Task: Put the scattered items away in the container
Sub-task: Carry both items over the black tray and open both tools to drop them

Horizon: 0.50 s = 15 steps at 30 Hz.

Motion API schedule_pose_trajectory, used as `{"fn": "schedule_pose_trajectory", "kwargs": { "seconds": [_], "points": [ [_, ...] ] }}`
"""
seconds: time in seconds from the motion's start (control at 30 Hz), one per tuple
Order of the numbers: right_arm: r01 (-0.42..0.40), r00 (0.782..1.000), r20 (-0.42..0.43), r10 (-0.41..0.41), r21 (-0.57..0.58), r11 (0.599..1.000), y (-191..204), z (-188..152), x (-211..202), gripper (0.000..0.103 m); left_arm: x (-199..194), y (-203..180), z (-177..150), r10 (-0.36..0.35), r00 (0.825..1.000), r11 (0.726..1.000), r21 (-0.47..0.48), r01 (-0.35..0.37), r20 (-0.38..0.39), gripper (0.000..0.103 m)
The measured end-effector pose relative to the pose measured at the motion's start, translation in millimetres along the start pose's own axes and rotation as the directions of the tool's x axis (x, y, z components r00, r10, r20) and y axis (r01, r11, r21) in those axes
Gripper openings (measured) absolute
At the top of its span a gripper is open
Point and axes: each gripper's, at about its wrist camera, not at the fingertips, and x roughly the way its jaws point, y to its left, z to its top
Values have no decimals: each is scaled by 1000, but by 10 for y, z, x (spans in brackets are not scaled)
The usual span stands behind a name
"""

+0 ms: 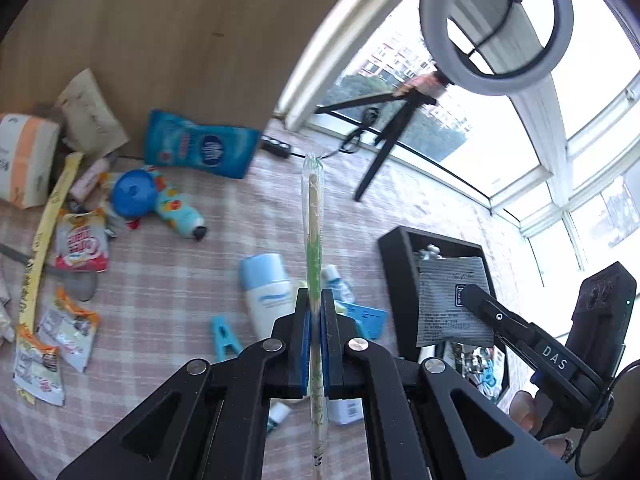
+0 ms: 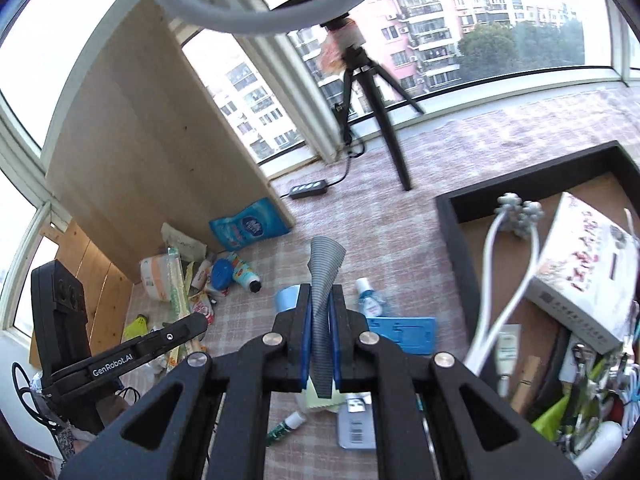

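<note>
My left gripper point(image 1: 315, 300) is shut on a long wrapped pair of chopsticks point(image 1: 313, 224), held upright above the checked tablecloth. My right gripper point(image 2: 319, 296) is shut on a grey striped sachet point(image 2: 323, 276); in the left wrist view the sachet point(image 1: 450, 300) hangs over the black container point(image 1: 396, 276). The container point(image 2: 452, 216) lies to the right in the right wrist view, holding a white massage roller point(image 2: 494, 248), a white box point(image 2: 584, 268) and several small items. Scattered items remain on the cloth: a blue-capped bottle point(image 1: 266, 292), a blue clip point(image 1: 224, 338), snack packets point(image 1: 82, 242).
A ring light on a black tripod point(image 1: 384, 148) stands at the back by the window. A wooden board point(image 1: 160, 52) leans at the back left, with a blue wipes pack point(image 1: 200, 144) and a tissue pack point(image 1: 26, 160) near it. A blue card point(image 2: 402, 334) lies beside the container.
</note>
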Motion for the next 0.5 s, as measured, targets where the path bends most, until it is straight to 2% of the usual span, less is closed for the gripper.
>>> {"fn": "schedule_pose_trajectory", "kwargs": {
  "seconds": [0.23,0.5],
  "points": [
    [164,980,91,-178,140,976,-887,-7,-648,8,413,-1040,-157,-87,992,984,146,100,-89,3],
    [288,937,116,-329,274,918,-1640,-139,-1119,8,826,-2163,-548,-139,972,939,285,189,-188,3]
  ]
}}
